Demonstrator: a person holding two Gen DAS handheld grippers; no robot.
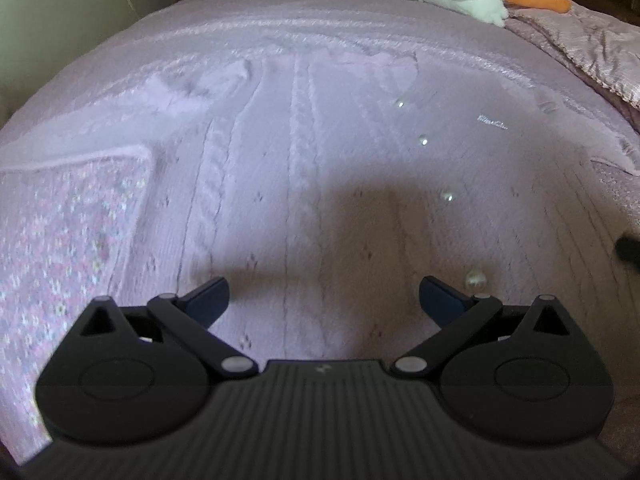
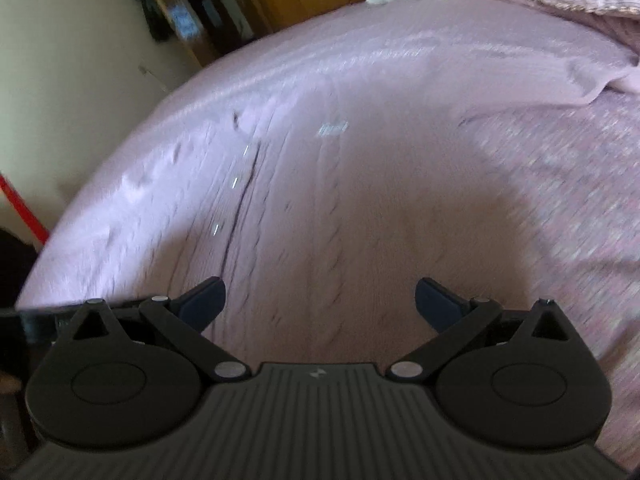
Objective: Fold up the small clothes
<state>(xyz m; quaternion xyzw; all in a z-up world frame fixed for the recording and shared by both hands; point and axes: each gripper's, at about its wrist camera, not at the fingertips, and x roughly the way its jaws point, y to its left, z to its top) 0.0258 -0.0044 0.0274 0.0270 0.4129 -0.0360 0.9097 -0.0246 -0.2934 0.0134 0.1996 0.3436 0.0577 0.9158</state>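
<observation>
Pale lilac cable-knit buttoned cardigan (image 1: 320, 152): spread flat on the mauve bed (image 1: 280, 12), ahead of and beneath both sets of fingers; pink floral folded cloth (image 1: 68, 232) left of the left fingers. Left gripper (image 1: 324, 296) and right gripper (image 2: 320, 296): fingers wide apart, empty; step judged pre-grasp, next needing a pinch on a garment edge.
</observation>
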